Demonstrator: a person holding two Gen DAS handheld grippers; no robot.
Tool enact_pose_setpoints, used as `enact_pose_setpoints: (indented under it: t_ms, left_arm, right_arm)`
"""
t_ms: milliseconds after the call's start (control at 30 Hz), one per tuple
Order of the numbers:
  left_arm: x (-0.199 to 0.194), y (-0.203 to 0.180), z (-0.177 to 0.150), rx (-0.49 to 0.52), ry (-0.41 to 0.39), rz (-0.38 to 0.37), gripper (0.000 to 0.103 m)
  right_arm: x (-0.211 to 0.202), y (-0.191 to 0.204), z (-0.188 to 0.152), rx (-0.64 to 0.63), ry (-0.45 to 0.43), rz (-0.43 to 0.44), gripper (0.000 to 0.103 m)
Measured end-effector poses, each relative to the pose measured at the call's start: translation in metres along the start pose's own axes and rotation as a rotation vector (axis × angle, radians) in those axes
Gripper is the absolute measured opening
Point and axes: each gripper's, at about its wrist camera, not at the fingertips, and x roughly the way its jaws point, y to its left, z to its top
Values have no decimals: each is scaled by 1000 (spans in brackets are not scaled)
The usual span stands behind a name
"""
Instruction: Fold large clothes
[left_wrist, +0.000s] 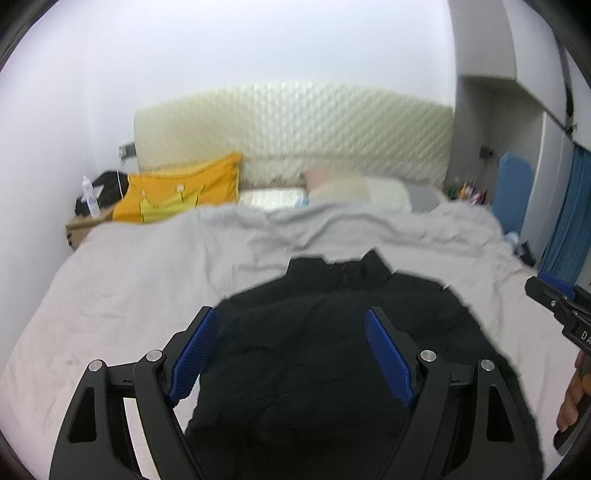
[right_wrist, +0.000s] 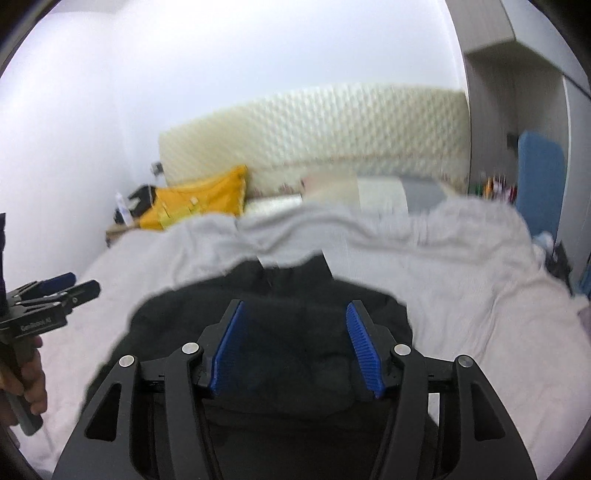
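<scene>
Now both grippers hover with blue pads spread wide, gripping nothing: the left gripper (left_wrist: 291, 354) and right gripper (right_wrist: 295, 343) over a black garment (left_wrist: 332, 332) lying crumpled at the near edge of the grey bedspread (left_wrist: 129, 280).

Left gripper (left_wrist: 291, 354): matte black linkage frame with triangular cut-outs, four round silver pivot pins, two fingers (left_wrist: 192, 363) faced with ribbed blue pads. Right gripper (right_wrist: 295, 347): same black frame, silver pins and blue ribbed fingers (right_wrist: 364, 350); white lettering on its body, only partly legible. Left hand (right_wrist: 31, 376): bare skin, wrapped round a grey-black handle.
</scene>
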Motion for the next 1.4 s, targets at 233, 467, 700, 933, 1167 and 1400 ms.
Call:
enact_pose_setpoints:
  t_ms: [233,467,700,933,1167,1400]
  left_arm:
    - [-114,-8,56,15,-113,7,82]
    - [-221,-7,59,9,-162,-52,82]
    - [-271,-9,-6,15,-104,-89,82]
    - [-267,-12,-85,48,-50,-94,82]
    - [-226,-14,-142,49,-22,-81,82]
    - [-186,7,-173,-4,24,-53,82]
  right_arm:
    - [-96,33,48,-14,-118,4,55]
    - [-173,49,66,17,-99,-22,55]
    - [-219,56,27,0,-87,10,55]
    - [-228,46,-40,29,-43,40,55]
    - [-212,36,-93,24,10,25,55]
    - [-174,10,-137,47,133,12,55]
